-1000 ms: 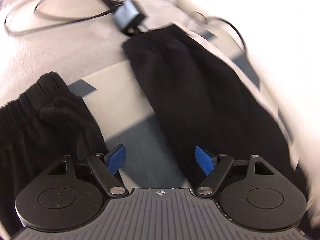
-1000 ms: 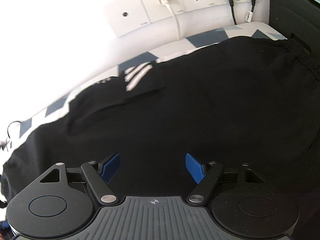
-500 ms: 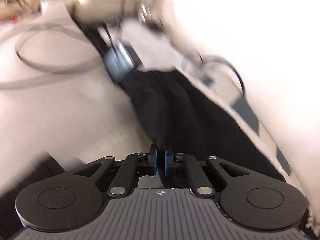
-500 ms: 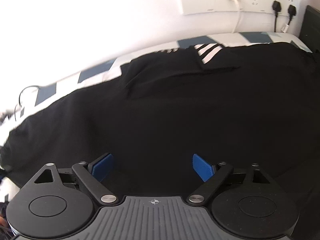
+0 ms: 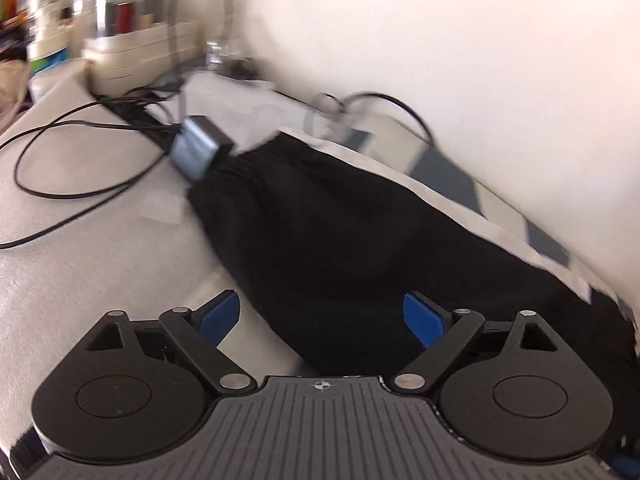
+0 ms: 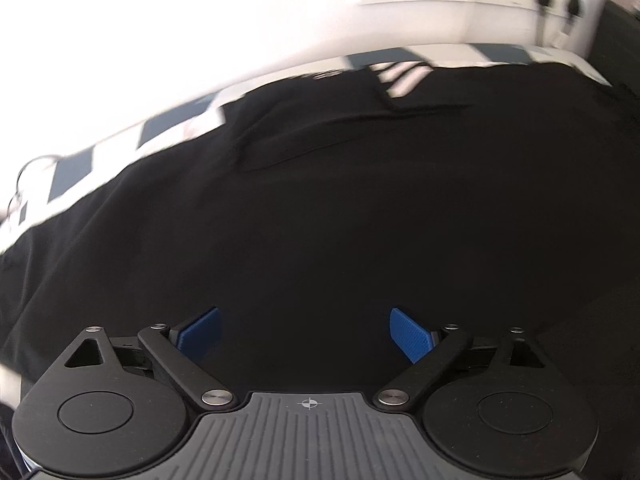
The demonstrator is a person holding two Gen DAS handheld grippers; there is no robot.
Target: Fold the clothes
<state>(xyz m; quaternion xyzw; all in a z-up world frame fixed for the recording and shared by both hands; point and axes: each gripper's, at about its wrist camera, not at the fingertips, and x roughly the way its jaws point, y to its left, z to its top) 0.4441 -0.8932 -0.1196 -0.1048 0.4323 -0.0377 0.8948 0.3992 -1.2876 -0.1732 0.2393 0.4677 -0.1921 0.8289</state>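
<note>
Black trousers (image 6: 340,208) lie spread on a pale surface with grey-blue patches. In the left wrist view one black trouser leg (image 5: 328,232) runs away from me, its elastic cuff (image 5: 256,160) at the far end. My left gripper (image 5: 322,320) is open and empty, its blue pads either side of the leg's near part. My right gripper (image 6: 306,334) is open and empty, low over the wide black cloth. A pocket flap (image 6: 320,136) and white stripes (image 6: 404,76) show on the far part.
A grey adapter box (image 5: 196,152) with black cables (image 5: 72,184) lies right by the cuff. A cream organiser (image 5: 132,52) with bottles stands at the back left. A white wall with sockets and plugs (image 6: 556,4) runs behind the surface.
My left gripper was shut half a second ago and is now open over the trouser leg. My right gripper stayed open and swung its view to the left over the cloth.
</note>
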